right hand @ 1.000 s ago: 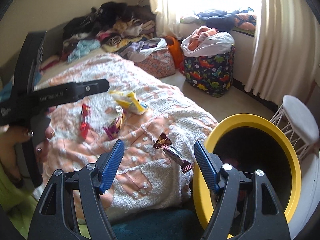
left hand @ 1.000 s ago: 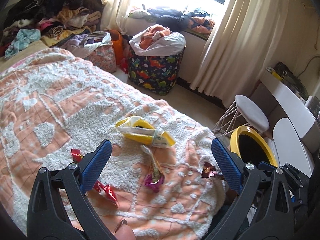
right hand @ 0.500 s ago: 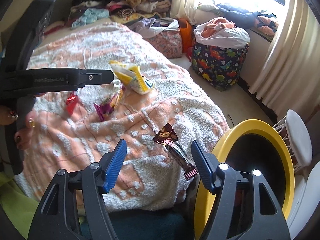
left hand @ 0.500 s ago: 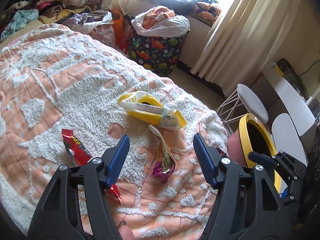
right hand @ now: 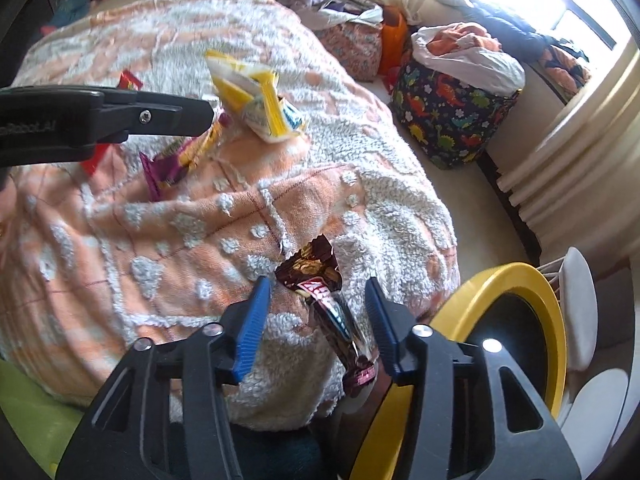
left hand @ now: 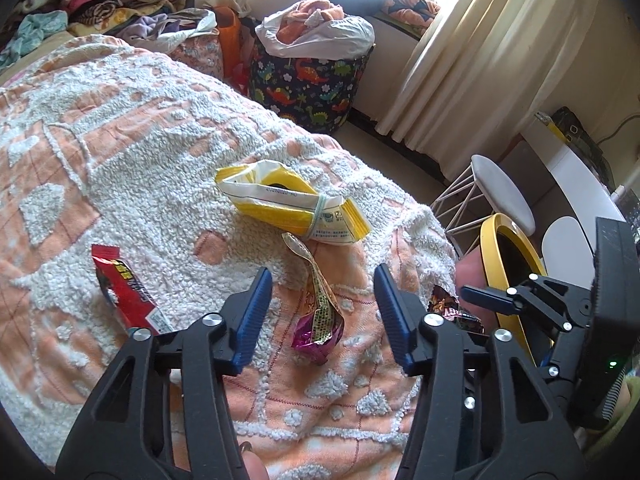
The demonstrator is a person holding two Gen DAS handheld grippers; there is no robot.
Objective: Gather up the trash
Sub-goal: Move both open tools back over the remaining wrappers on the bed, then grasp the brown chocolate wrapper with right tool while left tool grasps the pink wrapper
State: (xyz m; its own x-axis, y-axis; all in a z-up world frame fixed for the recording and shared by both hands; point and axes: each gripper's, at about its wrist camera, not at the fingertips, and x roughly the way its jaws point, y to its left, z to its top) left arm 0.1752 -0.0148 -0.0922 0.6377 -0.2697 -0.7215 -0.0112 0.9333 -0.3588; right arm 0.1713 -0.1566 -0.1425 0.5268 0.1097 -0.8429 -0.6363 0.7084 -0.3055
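Note:
My left gripper (left hand: 322, 312) is open just above the peach bedspread (left hand: 120, 128), its jaws on either side of a purple and gold wrapper (left hand: 320, 320). A yellow snack bag (left hand: 292, 204) lies beyond it and a red wrapper (left hand: 128, 292) to its left. My right gripper (right hand: 316, 320) is open, its jaws either side of a brown candy-bar wrapper (right hand: 324, 304) at the bed's corner. The yellow-rimmed bin (right hand: 516, 320) stands beside the bed to the right. The yellow bag (right hand: 260, 100) and purple wrapper (right hand: 168, 168) also show in the right wrist view.
A dinosaur-print hamper (left hand: 308, 76) full of laundry stands by the curtain. A white stool (left hand: 500, 196) is behind the bin (left hand: 508, 276). Clothes are piled at the back (left hand: 100, 4). The left gripper's arm (right hand: 100, 120) crosses the right wrist view's left side.
Both grippers have moved down and forward toward the bed. The left one has closed in over the purple wrapper and narrowed; the right one now straddles the brown wrapper.

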